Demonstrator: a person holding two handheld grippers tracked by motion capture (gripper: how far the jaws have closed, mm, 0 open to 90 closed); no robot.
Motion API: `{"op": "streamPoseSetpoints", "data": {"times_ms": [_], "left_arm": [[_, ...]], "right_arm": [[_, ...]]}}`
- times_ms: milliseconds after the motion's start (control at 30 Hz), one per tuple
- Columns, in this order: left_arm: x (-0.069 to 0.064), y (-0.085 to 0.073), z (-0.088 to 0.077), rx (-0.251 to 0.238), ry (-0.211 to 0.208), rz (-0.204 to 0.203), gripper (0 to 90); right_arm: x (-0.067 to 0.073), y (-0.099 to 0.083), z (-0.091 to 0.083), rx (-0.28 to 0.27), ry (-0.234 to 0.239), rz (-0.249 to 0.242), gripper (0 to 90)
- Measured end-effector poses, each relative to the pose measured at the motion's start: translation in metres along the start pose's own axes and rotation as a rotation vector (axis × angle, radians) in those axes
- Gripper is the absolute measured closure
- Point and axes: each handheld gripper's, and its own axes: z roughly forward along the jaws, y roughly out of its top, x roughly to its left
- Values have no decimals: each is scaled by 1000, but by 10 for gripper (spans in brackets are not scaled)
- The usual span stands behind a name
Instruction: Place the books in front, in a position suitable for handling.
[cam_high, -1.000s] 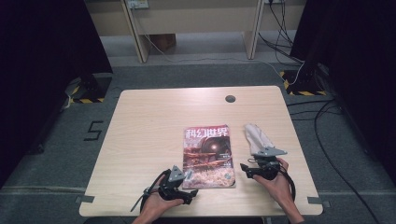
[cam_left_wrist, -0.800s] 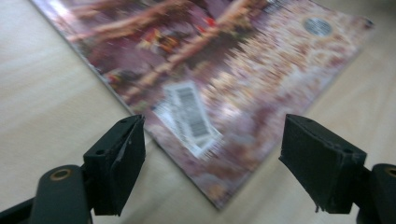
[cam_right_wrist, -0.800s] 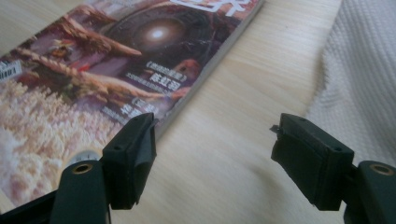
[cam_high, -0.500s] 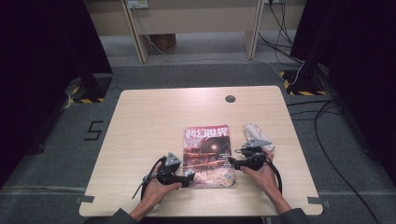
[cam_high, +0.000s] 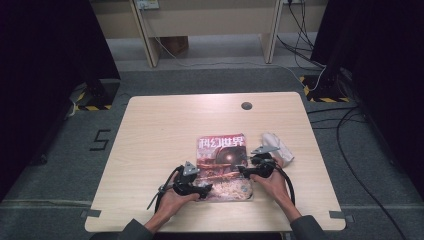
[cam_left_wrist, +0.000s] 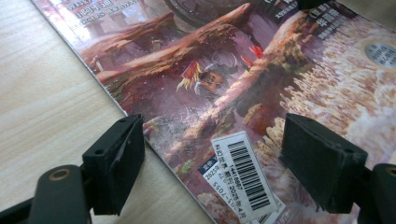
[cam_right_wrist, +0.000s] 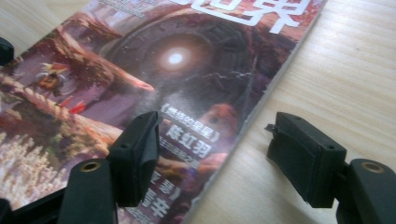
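High view: a magazine (cam_high: 223, 167) lies flat on the near part of a wooden table (cam_high: 165, 130), front cover up. The left gripper (cam_high: 204, 189) is at the magazine's near left corner, and the right gripper (cam_high: 242, 170) at its right edge, each held in one hand. Just beyond the right gripper, touching the magazine's far right side, lies a crumpled white cloth (cam_high: 276, 146). A small dark disc (cam_high: 246, 105) sits well beyond both grippers near the table's far edge.

Left gripper view: the left gripper (cam_left_wrist: 212, 156) is released, its jaws wide apart and straddling the magazine's (cam_left_wrist: 261, 79) left edge; one jaw stands over bare table (cam_left_wrist: 42, 102), the other over the cover. A barcode label (cam_left_wrist: 243, 175) lies between the jaws.

Right gripper view: the right gripper (cam_right_wrist: 215, 151) has just been closing its jaws a little, yet they remain apart and grasp nothing. They straddle the magazine's (cam_right_wrist: 154, 70) right edge, one jaw over the cover, the other over bare table (cam_right_wrist: 345, 79).
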Motion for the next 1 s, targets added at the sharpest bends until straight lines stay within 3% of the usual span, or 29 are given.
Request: {"op": "streamPoseSetpoints", "data": {"times_ms": [100,600,800,1000], "left_arm": [[-4,0,0,4,-7,13,211],[-13,0,0,18,-13,29,199],[-17,-1,1,20,-19,41,199],[-22,-1,2,13,-24,54,199]], "right_arm": [[3,0,1,3,18,-14,364],[17,-9,-10,32,-36,-30,349],[20,-13,-16,40,-53,-63,349],[19,-15,-20,50,-60,-63,349]]}}
